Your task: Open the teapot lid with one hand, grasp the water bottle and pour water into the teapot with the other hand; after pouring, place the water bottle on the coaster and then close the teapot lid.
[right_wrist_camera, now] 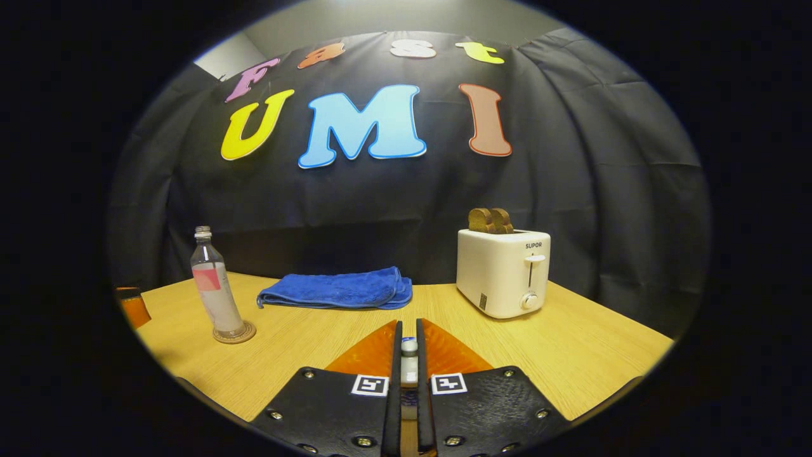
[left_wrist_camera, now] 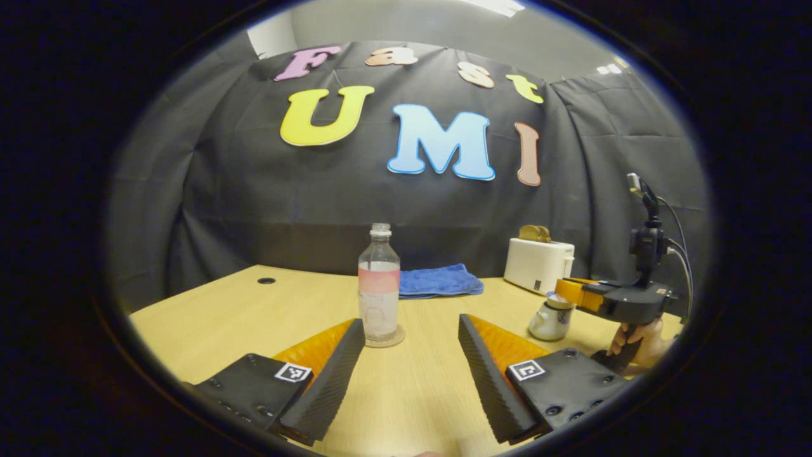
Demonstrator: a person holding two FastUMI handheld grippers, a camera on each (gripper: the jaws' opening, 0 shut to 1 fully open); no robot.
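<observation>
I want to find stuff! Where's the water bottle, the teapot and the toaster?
water bottle [left_wrist_camera: 379, 289]: left gripper view, on its label.
teapot [left_wrist_camera: 549, 322]: left gripper view, on its belly.
toaster [right_wrist_camera: 502, 273]: right gripper view, on its front.

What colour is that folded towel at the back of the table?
The towel is bright blue, clearest in the right gripper view.

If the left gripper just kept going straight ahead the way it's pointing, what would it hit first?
Probably the water bottle, standing on its coaster slightly left of the line between the open left gripper fingers. If it slipped past, the blue towel lies behind. Depth is hard to judge.
</observation>
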